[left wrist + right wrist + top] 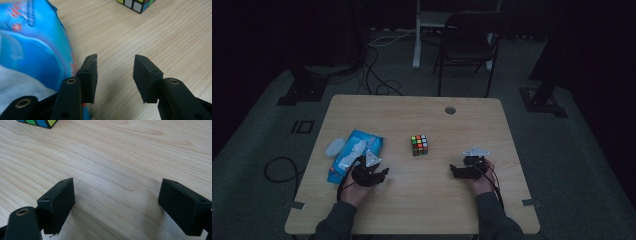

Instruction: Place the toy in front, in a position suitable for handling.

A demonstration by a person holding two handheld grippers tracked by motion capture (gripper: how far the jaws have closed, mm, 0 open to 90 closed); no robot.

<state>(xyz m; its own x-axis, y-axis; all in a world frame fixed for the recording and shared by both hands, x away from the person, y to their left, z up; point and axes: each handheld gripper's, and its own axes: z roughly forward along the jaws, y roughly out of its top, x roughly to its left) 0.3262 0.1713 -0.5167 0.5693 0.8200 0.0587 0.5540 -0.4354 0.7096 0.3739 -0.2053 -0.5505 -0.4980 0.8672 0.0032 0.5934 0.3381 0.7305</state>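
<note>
A colourful puzzle cube (419, 145) sits near the middle of the wooden table (422, 195); its corner shows at the top of the left gripper view (136, 5) and of the right gripper view (37, 123). A blue wet-wipe pack (354, 152) lies at the left, with a white sheet sticking out of it. My left gripper (379, 172) rests low on the table right beside the pack (30, 50), open, nothing between its jaws (115, 75). My right gripper (457, 171) rests at the right, open wide over bare wood (116, 200).
A white lid-like disc (334, 147) lies just left of the pack. A round cable hole (450, 110) is near the table's far edge. A dark chair (467, 45) and floor cables (377, 75) lie beyond the table.
</note>
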